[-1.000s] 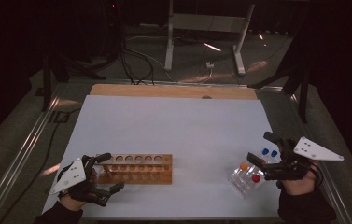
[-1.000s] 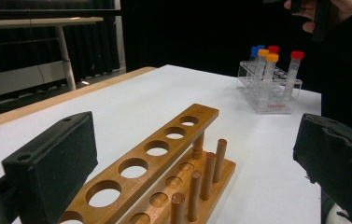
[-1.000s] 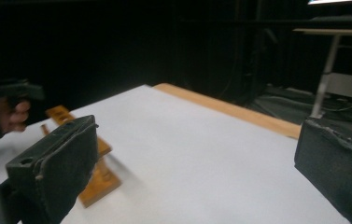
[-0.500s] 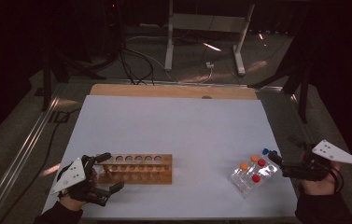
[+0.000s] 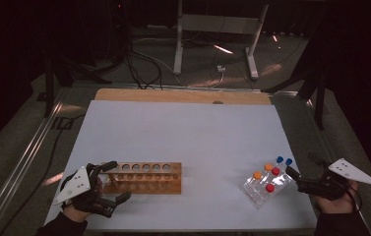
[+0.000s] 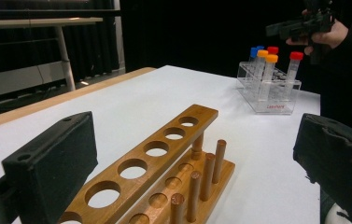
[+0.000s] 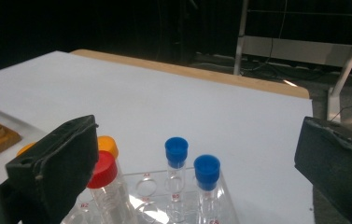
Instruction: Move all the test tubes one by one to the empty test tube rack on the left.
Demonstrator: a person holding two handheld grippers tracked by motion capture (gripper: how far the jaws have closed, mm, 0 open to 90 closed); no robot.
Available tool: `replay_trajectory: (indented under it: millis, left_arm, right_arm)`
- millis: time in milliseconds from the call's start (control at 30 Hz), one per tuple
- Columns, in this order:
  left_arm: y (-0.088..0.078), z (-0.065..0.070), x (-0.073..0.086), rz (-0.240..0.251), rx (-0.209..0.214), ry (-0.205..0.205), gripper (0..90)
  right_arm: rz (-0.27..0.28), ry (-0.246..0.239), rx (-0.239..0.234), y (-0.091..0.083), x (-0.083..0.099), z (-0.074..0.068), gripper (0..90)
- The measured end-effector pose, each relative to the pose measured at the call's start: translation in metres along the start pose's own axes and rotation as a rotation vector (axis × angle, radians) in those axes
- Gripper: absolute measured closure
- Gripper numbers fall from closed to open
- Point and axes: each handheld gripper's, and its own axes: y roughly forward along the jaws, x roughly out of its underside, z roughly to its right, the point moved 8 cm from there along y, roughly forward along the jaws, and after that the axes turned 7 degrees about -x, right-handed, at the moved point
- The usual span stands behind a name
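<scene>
- Dark room, white worktop point(image 5: 183, 142) with a bare wooden strip along its far edge; stand legs and cables lying on the floor beyond.
- Wooden rack point(image 5: 143, 177): sitting near the front left of the worktop, its six holes empty.
- Clear rack point(image 5: 266, 186): sitting near the front right, carrying capped tubes: two blue tubes point(image 7: 192, 165), two red, two orange.
- Left gripper point(image 5: 111, 183): fingers point(image 6: 47, 163) standing wide open, straddling the wooden rack's near end, gripping nothing; whether they are touching the wood cannot be told.
- Right gripper point(image 5: 298, 167): fingers point(image 7: 54, 161) standing wide open just beside the clear rack, holding nothing.
- Step judged in hand: picking one tube for transfer to the wooden rack.
- Handling advice: centring the fingers on a single cap, likely a blue one, closing below the cap, lifting straight up so the light clear rack is not dragging along.
</scene>
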Motion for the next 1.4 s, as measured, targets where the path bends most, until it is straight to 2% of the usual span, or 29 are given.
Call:
replay_trajectory:
  millis: [267,400,467,567,600,633,667,700,733,833,867,1000,1167,1400]
  left_arm:
    - [0.000,0.000,0.000,-0.001,-0.001,0.001,0.6]
    - [0.000,0.000,0.000,-0.001,0.000,0.001,0.5]
    - [0.000,0.000,0.000,-0.001,0.001,0.002,0.5]
    - [0.000,0.000,0.000,-0.001,0.000,0.001,0.5]
    - [0.000,0.000,0.000,-0.001,0.000,0.002,0.5]
    - [0.000,0.000,0.000,0.000,0.001,0.002,0.5]
    - [0.000,0.000,0.000,0.000,0.001,0.002,0.5]
    - [0.000,0.000,0.000,-0.001,0.001,0.002,0.6]
    - [0.000,0.001,0.000,-0.001,0.001,0.002,0.6]
    - [0.000,0.000,0.000,0.000,0.001,0.002,0.5]
    - [0.000,0.000,0.000,0.000,0.000,0.002,0.5]
    - [0.000,0.001,0.000,-0.001,0.001,0.003,0.5]
    - [-0.001,0.000,0.000,0.000,0.000,0.004,0.5]
    - [0.000,0.000,0.000,-0.001,-0.002,0.004,0.5]
  right_arm:
    - [-0.024,0.017,0.021,0.003,0.014,0.004,0.0]
    - [-0.049,0.010,0.032,0.007,0.022,0.004,6.2]
    - [-0.064,0.026,0.037,0.008,0.026,0.004,11.8]
    - [-0.079,0.015,0.052,0.010,0.031,0.006,21.3]
    - [-0.101,-0.012,0.068,0.011,0.035,0.008,30.4]
    - [-0.101,-0.012,0.068,0.011,0.035,0.008,30.4]
    - [-0.112,-0.007,0.068,0.011,0.037,0.008,35.0]
    - [-0.119,-0.008,0.059,0.012,0.039,0.008,47.9]
    - [-0.119,-0.008,0.059,0.012,0.039,0.008,47.9]
    - [-0.126,-0.025,0.058,0.014,0.041,0.009,59.2]
    - [-0.131,-0.011,0.050,0.015,0.042,0.008,61.5]
    - [-0.140,-0.025,0.050,0.019,0.043,0.009,62.5]
    - [-0.160,-0.043,0.070,0.023,0.046,0.013,75.0]
    - [-0.170,-0.040,0.070,0.021,0.044,0.014,76.9]
